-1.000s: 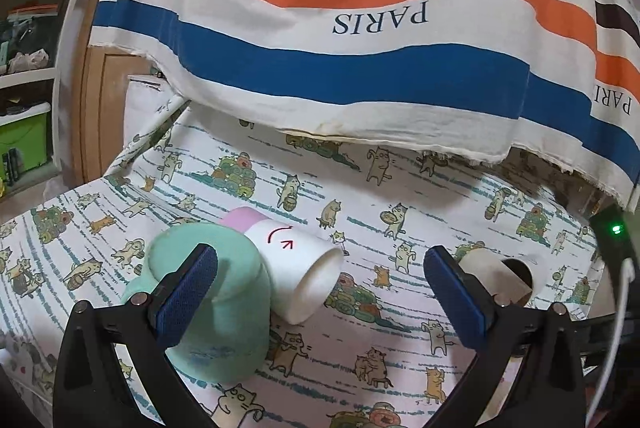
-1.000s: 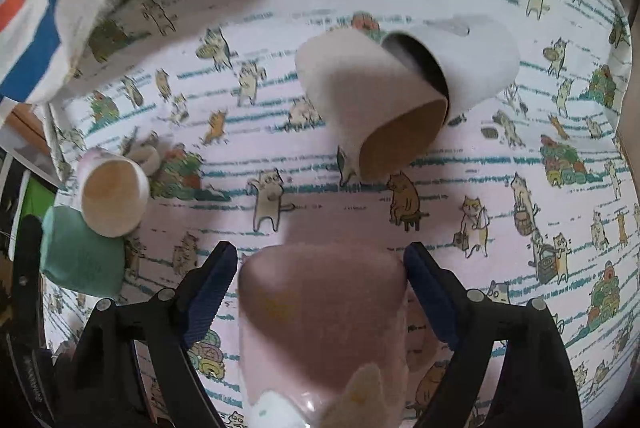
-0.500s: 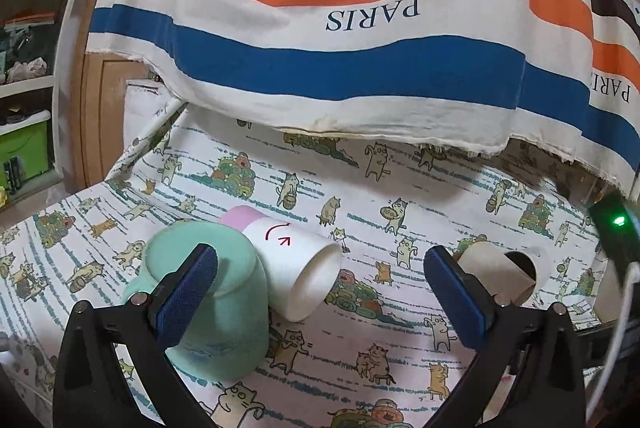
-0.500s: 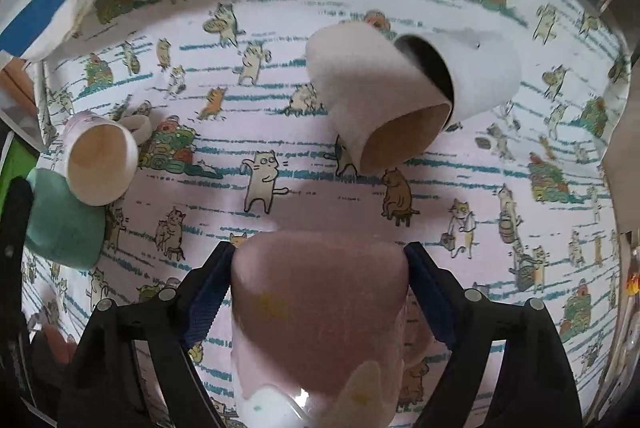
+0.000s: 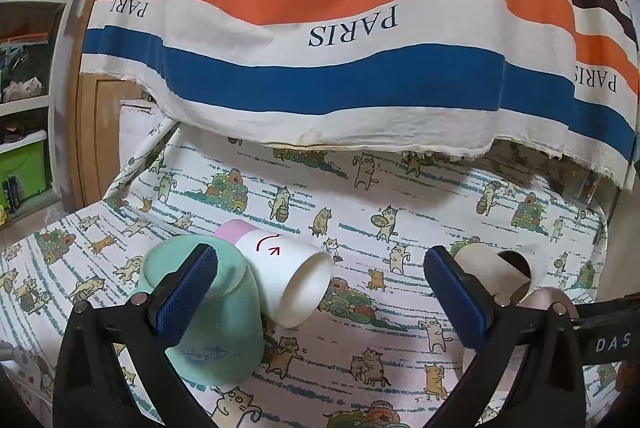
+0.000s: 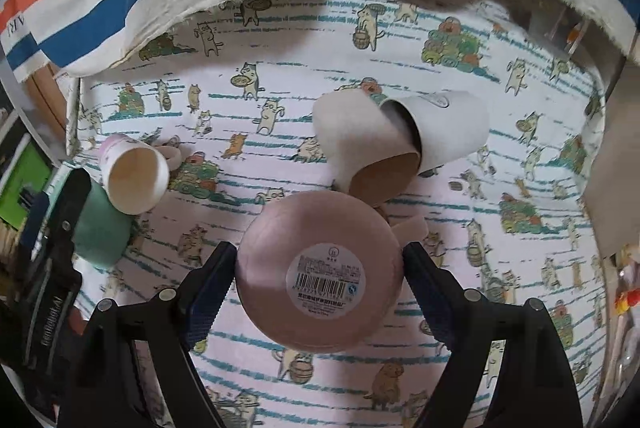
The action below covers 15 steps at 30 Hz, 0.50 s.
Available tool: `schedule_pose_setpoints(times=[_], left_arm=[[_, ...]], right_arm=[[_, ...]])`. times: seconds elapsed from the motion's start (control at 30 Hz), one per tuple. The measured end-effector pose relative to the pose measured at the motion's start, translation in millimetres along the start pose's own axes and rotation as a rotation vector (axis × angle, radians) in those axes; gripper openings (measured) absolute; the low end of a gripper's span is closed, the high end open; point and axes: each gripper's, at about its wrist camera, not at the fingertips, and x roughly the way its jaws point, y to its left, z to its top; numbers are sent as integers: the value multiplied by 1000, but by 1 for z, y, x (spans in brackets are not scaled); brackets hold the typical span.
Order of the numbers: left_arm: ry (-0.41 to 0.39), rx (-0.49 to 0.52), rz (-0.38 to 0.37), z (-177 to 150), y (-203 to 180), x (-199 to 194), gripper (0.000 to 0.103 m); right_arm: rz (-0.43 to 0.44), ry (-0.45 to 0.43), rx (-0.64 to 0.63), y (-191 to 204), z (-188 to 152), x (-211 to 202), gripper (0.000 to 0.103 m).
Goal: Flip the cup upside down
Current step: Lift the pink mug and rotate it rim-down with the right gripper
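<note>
My right gripper (image 6: 318, 268) is shut on a pink cup (image 6: 320, 264), its base with a round barcode sticker facing the camera, held above the cat-print cloth (image 6: 280, 87). A sliver of this cup shows in the left wrist view (image 5: 546, 298). My left gripper (image 5: 320, 284) is open and empty. Its left finger stands in front of a mint green cup (image 5: 212, 312) that sits upside down. A white cup with a pink base (image 5: 280, 268) lies on its side against the green one.
A beige cup (image 6: 360, 147) and a white cup (image 6: 448, 135) lie on their sides together behind the pink cup; they also show in the left wrist view (image 5: 492, 268). A striped "PARIS" cloth (image 5: 340, 47) hangs over the back. Shelves (image 5: 24, 67) stand at left.
The pink cup in my right gripper has turned so its stickered base now faces the camera. The right gripper has tilted up. The left gripper has barely moved.
</note>
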Motion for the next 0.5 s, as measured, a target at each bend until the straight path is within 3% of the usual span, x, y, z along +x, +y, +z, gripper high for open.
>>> schedule_pose_setpoints(times=[0.5], left_arm=[[-10, 20, -12, -2, -4, -1, 103]], right_arm=[[73, 19, 26, -6, -4, 0, 86]])
